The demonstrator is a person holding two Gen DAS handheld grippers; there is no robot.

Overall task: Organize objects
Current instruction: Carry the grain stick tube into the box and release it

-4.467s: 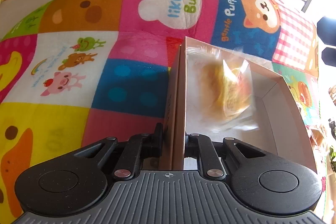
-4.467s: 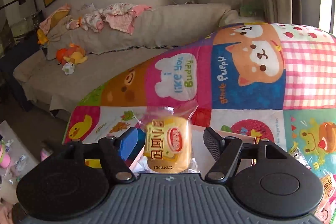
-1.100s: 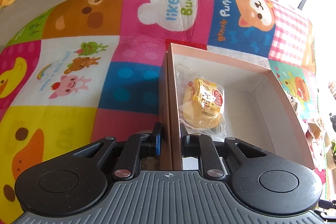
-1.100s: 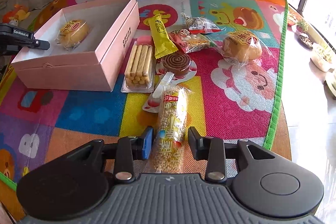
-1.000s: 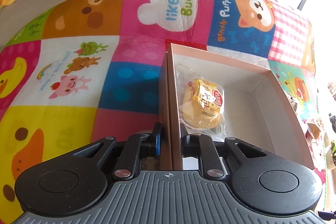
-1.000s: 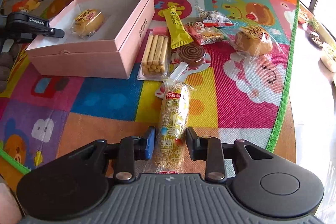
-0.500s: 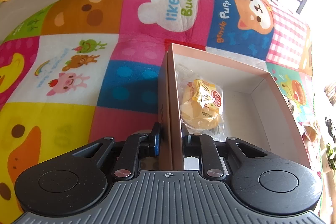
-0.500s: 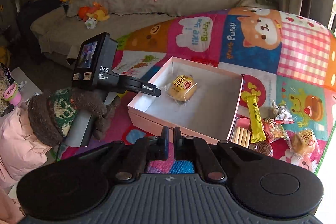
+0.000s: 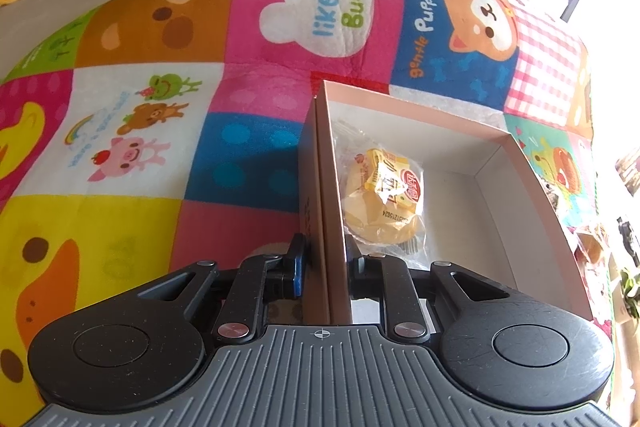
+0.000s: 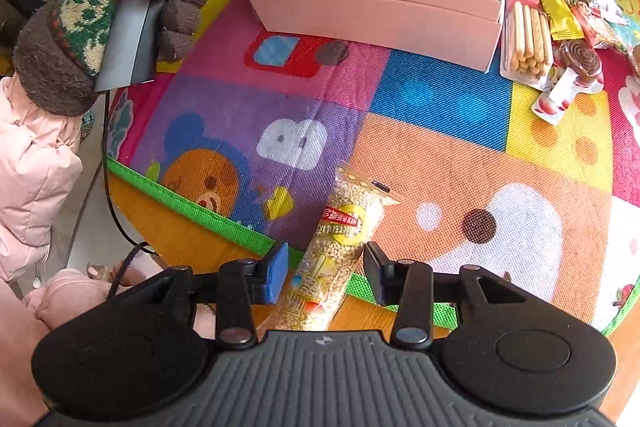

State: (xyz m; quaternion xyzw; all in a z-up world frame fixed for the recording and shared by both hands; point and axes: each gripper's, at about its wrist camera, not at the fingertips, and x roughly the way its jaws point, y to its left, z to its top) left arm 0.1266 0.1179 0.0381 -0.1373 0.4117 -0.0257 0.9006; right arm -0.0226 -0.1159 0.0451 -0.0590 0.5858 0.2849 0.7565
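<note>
Left wrist view: we see our left gripper (image 9: 324, 251) clamped on the near wall of the pink box (image 9: 532, 195).
Box contents: one wrapped bun (image 9: 386, 199).
Right gripper (image 10: 325, 273): spread around the rice bar (image 10: 336, 251), which lies at the mat (image 10: 440, 155) edge, well apart from the box.

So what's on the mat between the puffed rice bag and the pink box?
Nothing: only bare mat lies between the rice bag and the box, as the right wrist view shows.
</note>
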